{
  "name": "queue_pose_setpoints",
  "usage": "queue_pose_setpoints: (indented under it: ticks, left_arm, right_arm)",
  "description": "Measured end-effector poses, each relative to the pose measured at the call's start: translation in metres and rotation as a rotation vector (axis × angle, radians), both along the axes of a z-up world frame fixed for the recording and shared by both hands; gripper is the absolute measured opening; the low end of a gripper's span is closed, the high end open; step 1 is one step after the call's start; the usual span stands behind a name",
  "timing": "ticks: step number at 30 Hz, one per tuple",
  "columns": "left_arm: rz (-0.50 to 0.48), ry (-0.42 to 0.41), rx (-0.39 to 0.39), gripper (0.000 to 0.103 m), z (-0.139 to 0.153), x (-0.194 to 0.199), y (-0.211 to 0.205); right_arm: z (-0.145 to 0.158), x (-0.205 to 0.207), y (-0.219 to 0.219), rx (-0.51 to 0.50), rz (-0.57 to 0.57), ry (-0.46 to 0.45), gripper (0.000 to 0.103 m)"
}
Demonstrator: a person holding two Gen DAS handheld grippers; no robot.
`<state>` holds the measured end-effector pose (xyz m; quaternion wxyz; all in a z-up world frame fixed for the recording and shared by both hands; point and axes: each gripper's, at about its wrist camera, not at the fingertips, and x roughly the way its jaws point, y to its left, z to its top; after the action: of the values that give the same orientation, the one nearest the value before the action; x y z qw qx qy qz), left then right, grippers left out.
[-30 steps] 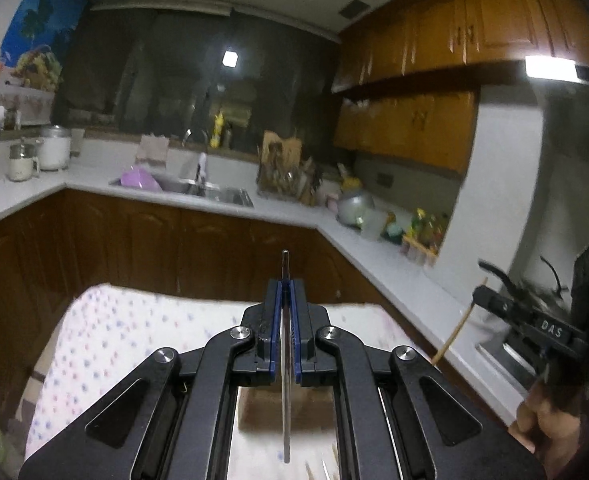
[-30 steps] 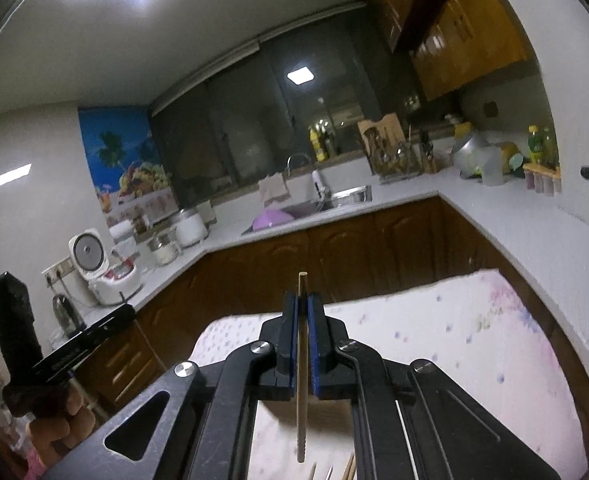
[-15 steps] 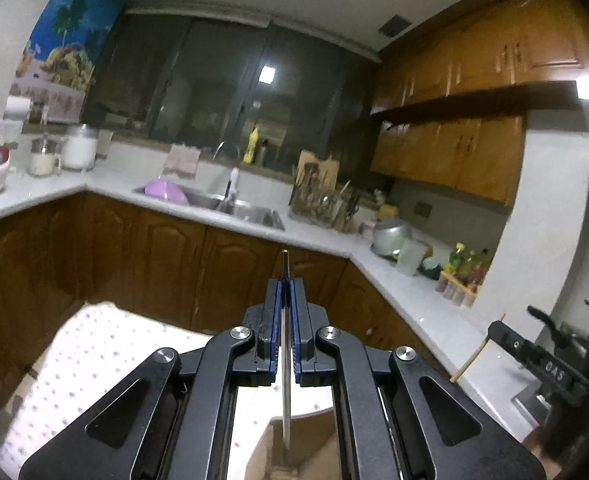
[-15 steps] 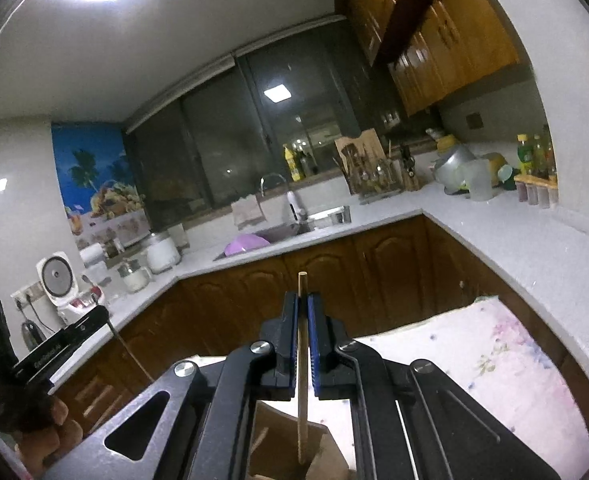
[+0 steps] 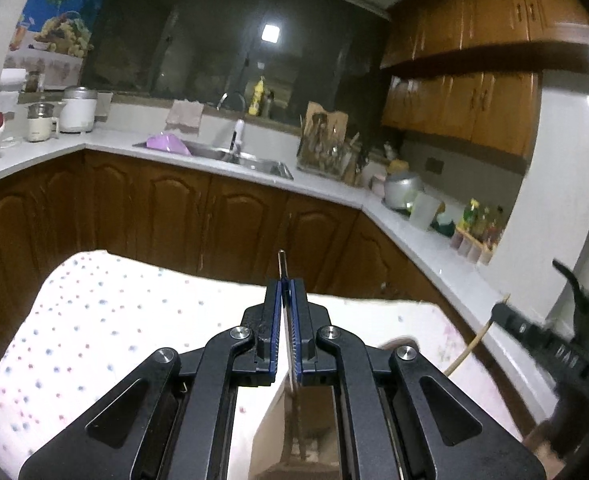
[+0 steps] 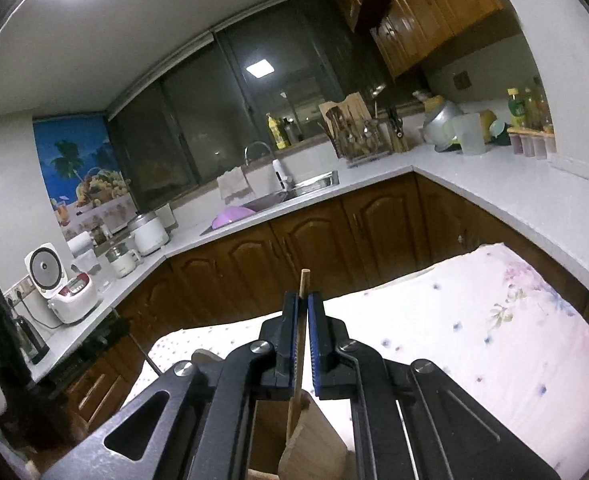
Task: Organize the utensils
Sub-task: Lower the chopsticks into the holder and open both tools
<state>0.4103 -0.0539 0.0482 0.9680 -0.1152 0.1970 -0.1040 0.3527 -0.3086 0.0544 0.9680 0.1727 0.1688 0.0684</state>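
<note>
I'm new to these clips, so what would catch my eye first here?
The left gripper in the foreground, shut on a thin dark stick, and the right gripper, shut on a pale wooden chopstick. Both sticks' lower ends reach into a brown box on the dotted tablecloth.

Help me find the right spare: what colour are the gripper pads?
Blue pads on black fingers, clearest in the left wrist view.
</note>
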Motion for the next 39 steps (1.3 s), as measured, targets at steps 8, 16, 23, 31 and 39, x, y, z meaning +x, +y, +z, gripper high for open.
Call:
queue_pose_setpoints:
  ticks: [8, 16, 23, 31, 39]
  left_arm:
    - [-0.014, 0.033, 0.008, 0.005, -0.002, 0.002, -0.001]
    - [-0.018, 0.053, 0.015, 0.006, 0.002, 0.0, 0.0]
    - [0.0, 0.062, -0.011, 0.055, 0.007, -0.023, 0.015]
    - [0.029, 0.145, -0.054, 0.07, -0.005, -0.075, 0.054]
    - [0.064, 0.255, -0.052, 0.073, -0.028, -0.129, 0.084]
  right_arm:
    - [0.003, 0.002, -0.002, 0.001, 0.014, 0.029, 0.006]
    - [-0.003, 0.005, -0.002, 0.018, 0.04, 0.065, 0.011]
    - [0.003, -0.014, -0.014, 0.069, 0.041, 0.049, 0.066]
    - [-0.004, -0.06, -0.026, 0.105, 0.043, 0.091, 0.076]
    - [-0.014, -0.112, -0.015, 0.057, 0.067, 0.135, 0.077]
